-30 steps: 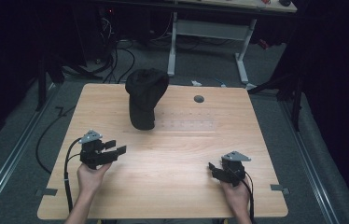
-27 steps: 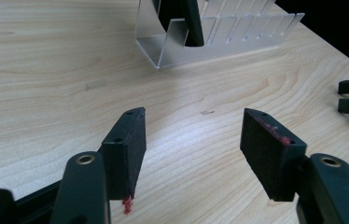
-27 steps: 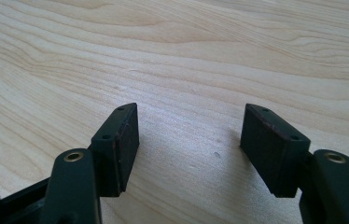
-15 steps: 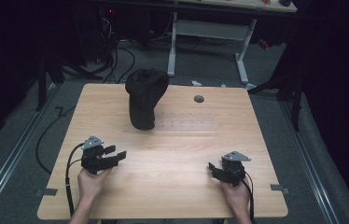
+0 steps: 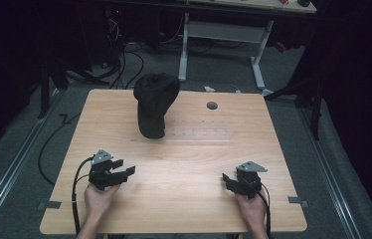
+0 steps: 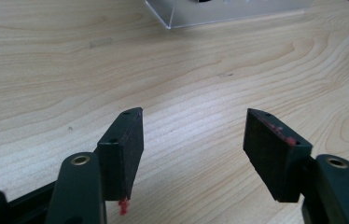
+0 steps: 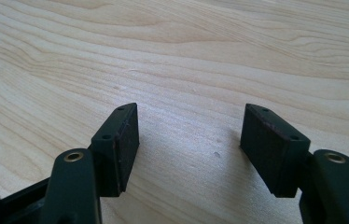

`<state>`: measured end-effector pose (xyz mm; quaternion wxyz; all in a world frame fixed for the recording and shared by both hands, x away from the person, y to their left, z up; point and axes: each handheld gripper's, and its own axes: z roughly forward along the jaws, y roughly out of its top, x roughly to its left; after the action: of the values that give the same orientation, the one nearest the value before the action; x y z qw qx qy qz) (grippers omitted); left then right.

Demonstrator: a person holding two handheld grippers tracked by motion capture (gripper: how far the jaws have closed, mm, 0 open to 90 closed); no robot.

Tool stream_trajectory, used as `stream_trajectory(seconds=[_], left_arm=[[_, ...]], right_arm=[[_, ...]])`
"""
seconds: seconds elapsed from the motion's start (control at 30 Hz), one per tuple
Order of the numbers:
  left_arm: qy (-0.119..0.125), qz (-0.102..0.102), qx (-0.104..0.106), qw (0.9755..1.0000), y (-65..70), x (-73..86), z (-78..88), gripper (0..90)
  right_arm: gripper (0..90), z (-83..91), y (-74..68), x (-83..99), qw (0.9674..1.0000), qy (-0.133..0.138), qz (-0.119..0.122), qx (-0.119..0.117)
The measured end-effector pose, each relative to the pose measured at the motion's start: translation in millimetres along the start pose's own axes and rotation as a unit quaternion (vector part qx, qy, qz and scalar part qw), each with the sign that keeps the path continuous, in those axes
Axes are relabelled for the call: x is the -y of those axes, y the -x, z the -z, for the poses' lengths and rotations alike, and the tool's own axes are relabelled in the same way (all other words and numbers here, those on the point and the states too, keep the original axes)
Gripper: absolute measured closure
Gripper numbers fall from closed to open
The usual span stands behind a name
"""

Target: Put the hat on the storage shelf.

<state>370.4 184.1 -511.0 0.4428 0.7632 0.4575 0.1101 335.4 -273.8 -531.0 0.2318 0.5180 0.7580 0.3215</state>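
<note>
A black cap (image 5: 155, 102) stands upright at the back middle of the wooden table (image 5: 184, 199). It seems to rest on a clear plastic stand (image 6: 219, 11), whose edge is at the top of the left gripper view. My left gripper (image 5: 126, 167) (image 6: 193, 114) is at the front left, pointing right across the table. Its jaws are open, have just been opening a little further, and hold nothing. My right gripper (image 5: 227, 181) (image 7: 191, 108) sits low at the front right, open over bare wood.
A small dark round grommet (image 5: 212, 105) sits in the tabletop at the back, right of the cap. A faint clear plate (image 5: 201, 133) lies flat mid-table. Dark floor, cables and a white-legged desk (image 5: 258, 59) lie beyond the far edge.
My left gripper has sunk a little toward the tabletop and the near edge. The right gripper and the cap have not moved.
</note>
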Motion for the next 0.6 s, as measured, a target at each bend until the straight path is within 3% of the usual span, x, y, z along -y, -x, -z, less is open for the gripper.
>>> stream_trajectory(seconds=[0.6], left_arm=[[-0.025,-0.030,-0.044,0.9983,3.4,15.1,-15.4,36.6]], right_arm=[[37.4,0.0,-0.1,0.0,1.0000,0.000,0.000,0.000]])
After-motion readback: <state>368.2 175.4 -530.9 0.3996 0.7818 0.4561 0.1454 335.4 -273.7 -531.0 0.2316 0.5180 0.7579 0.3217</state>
